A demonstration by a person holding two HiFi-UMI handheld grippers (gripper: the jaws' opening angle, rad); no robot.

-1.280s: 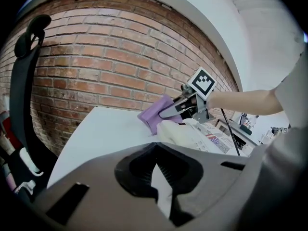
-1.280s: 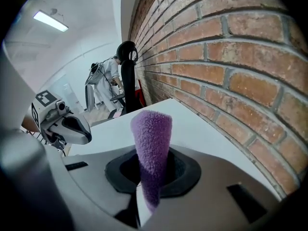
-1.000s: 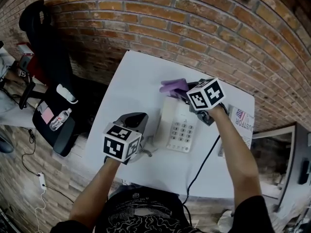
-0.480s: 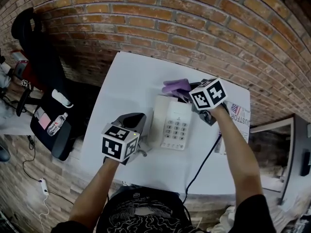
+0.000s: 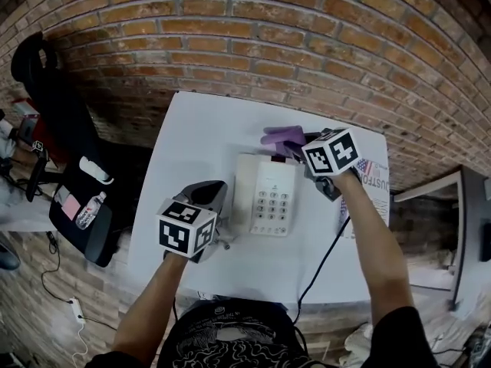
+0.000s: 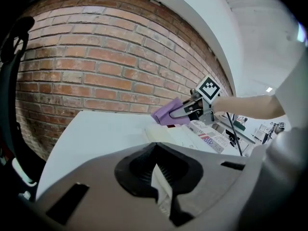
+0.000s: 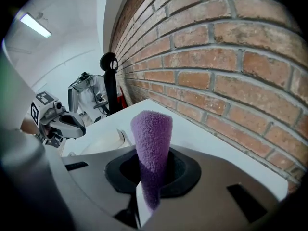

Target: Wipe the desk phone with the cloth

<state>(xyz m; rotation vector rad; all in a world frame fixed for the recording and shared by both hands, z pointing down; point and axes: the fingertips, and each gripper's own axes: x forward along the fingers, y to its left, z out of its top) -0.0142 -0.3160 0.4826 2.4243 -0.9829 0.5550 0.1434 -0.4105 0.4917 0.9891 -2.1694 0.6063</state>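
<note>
Brick wall (image 5: 230,37) backs a white table (image 5: 192,121) in the head view; the cream desk phone (image 5: 265,194) lies near the table's middle with its keypad toward the person; the right gripper (image 5: 294,147) hangs over the phone's far end with the purple cloth (image 5: 281,136) sticking out past its tips; the left gripper (image 5: 219,199) sits just beside the phone's left edge, apart from it as far as I can tell; a black cable (image 5: 322,255) runs off the table's near side, and printed papers (image 5: 374,184) lie to the right.

Left gripper view: its jaws are drawn nearly together, with only a narrow pale slit between them, which I take for bare table, so nothing is gripped; the phone lies ahead and to the right, not between the jaws, which the head view cannot settle.

Right gripper view: its jaws are clamped on the cloth, which stands up as a rolled tongue; the head view hides this grip under the marker cube.

To wipe well, I judge the cloth's free end should be pressed flat on the phone's top and drawn toward the keypad in light strokes; the left gripper should brace the phone's side so that it does not slide; keep clear of the cable.
</note>
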